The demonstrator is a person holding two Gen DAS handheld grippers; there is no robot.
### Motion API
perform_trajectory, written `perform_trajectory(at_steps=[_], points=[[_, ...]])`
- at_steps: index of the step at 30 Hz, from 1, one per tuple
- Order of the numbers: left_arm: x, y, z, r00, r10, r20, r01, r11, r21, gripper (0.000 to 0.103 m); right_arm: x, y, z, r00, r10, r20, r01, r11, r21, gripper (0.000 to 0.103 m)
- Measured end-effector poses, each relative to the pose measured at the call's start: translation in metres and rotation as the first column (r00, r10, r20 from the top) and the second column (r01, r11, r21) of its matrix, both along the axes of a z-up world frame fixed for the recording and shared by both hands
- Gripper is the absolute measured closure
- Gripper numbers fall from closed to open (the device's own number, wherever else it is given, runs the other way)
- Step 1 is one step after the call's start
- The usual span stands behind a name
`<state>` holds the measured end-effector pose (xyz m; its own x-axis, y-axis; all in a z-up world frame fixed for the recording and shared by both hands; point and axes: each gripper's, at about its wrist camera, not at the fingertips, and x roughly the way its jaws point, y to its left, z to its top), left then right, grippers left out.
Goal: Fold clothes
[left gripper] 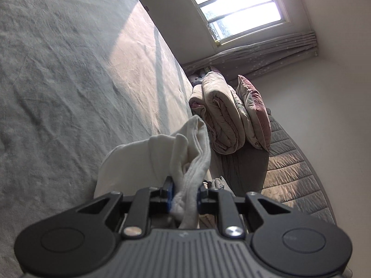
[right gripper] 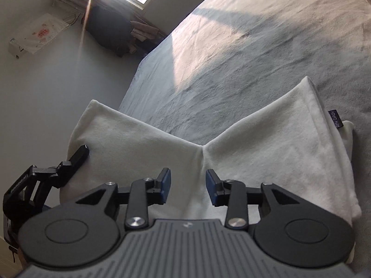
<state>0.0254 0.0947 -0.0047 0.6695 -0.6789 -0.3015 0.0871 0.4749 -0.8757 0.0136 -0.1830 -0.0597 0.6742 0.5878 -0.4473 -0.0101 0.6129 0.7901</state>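
Note:
A white garment (right gripper: 266, 148) lies on the grey bedspread (right gripper: 255, 58), its two lobes meeting in a crease near the middle of the right wrist view. A small dark label (right gripper: 335, 119) sticks out at its right edge. My right gripper (right gripper: 188, 188) hovers just above the cloth, open, with nothing between its blue pads (right gripper: 165, 186). My left gripper (left gripper: 184, 195) is shut on a bunched, ribbed edge of the white garment (left gripper: 192, 153), lifted off the bed. The left gripper (right gripper: 69, 164) also shows at the garment's left edge in the right wrist view.
Folded quilts (left gripper: 220, 115) and a pink pillow (left gripper: 255, 113) are stacked at the bed's far end by a quilted headboard (left gripper: 289, 171). A window (left gripper: 236, 7) and curtain are beyond. Dark clothes (right gripper: 109, 30) hang in the corner by the bed's edge.

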Motion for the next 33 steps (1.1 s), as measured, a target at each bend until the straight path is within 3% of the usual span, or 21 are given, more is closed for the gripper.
perform_trajectory(at_steps=[4, 8, 11, 18, 21, 27, 29, 33], points=[[-0.001, -0.025, -0.011, 0.997, -0.074, -0.006, 0.074, 0.997, -0.008, 0.081, -0.005, -0.028, -0.002, 0.997, -0.064, -0.040, 0.069, 0.987, 0.147, 0.056], [0.001, -0.047, -0.026, 0.985, -0.166, -0.035, 0.166, 0.986, -0.013, 0.073, -0.011, -0.057, -0.012, 0.983, -0.138, -0.118, 0.166, 0.945, 0.282, 0.047], [0.001, -0.061, -0.039, 0.974, -0.218, -0.062, 0.217, 0.976, -0.020, 0.068, -0.018, -0.076, -0.022, 0.963, -0.186, -0.194, 0.246, 0.900, 0.361, 0.048], [-0.012, -0.060, -0.041, 0.948, -0.319, -0.007, 0.318, 0.948, -0.025, 0.061, -0.028, -0.093, -0.023, 0.938, -0.233, -0.257, 0.318, 0.875, 0.365, 0.047], [-0.014, -0.043, -0.037, 0.955, -0.295, 0.021, 0.296, 0.955, -0.028, 0.062, -0.032, -0.097, -0.024, 0.929, -0.244, -0.279, 0.340, 0.862, 0.376, 0.047], [-0.012, -0.015, -0.043, 0.982, -0.189, 0.006, 0.187, 0.973, 0.139, 0.078, -0.040, -0.104, -0.023, 0.922, -0.247, -0.299, 0.357, 0.842, 0.405, 0.047], [-0.011, -0.015, -0.049, 0.983, -0.182, 0.000, 0.177, 0.960, 0.218, 0.079, -0.039, -0.095, -0.020, 0.931, -0.236, -0.279, 0.328, 0.878, 0.350, 0.046], [-0.013, -0.022, -0.059, 0.976, -0.219, -0.010, 0.213, 0.936, 0.280, 0.081, -0.039, -0.077, -0.012, 0.948, -0.209, -0.240, 0.266, 0.935, 0.233, 0.045]])
